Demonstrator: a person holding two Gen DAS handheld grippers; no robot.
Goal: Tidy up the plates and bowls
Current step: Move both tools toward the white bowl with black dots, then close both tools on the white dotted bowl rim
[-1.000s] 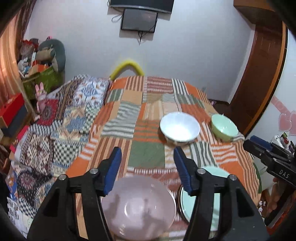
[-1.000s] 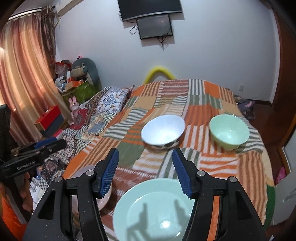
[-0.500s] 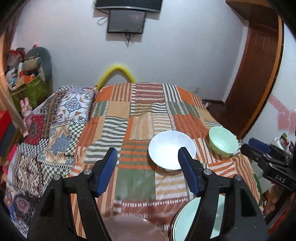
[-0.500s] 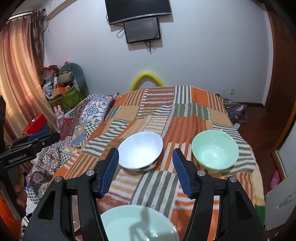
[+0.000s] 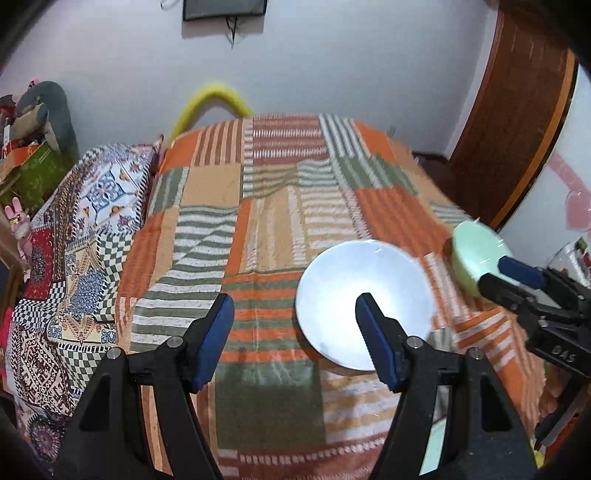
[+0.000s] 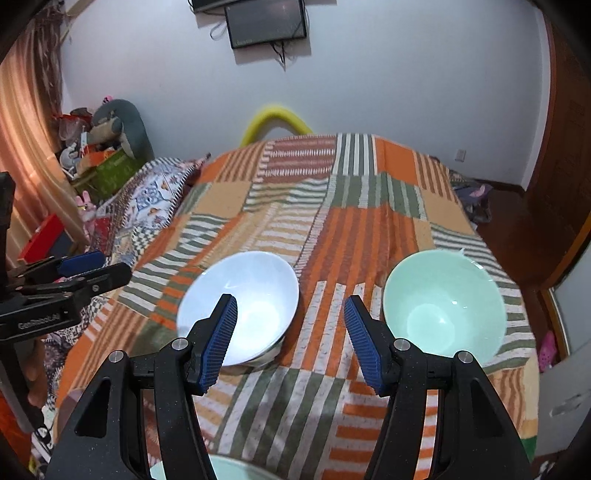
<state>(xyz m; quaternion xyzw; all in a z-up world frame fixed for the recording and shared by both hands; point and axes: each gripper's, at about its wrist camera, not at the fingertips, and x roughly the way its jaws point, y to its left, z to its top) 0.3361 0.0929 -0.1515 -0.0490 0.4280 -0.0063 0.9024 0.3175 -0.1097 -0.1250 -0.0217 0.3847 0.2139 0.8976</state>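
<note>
A white bowl (image 5: 354,280) (image 6: 255,291) stands on the striped patchwork cloth (image 5: 266,221), with a pale green bowl (image 6: 443,310) (image 5: 472,251) to its right. My left gripper (image 5: 295,332) hovers open just short of the white bowl, with nothing between its fingers. Its right pad (image 5: 373,343) overlaps the bowl's near rim in the picture. My right gripper (image 6: 290,332) is open over the cloth between the two bowls and holds nothing. A sliver of a pale green plate (image 6: 221,470) shows at the bottom edge, behind my fingers.
Left of the cloth lies a patterned quilt (image 5: 74,258), with boxes and soft toys (image 6: 107,147) beyond it. A yellow curved tube (image 6: 273,118) stands at the far end. A wooden door (image 5: 517,129) is on the right and a screen (image 6: 266,22) hangs on the wall.
Both grippers have moved forward over the cloth toward the two bowls. The pink bowl and most of the green plate have dropped out of view below. My left jaws stand slightly wider.
</note>
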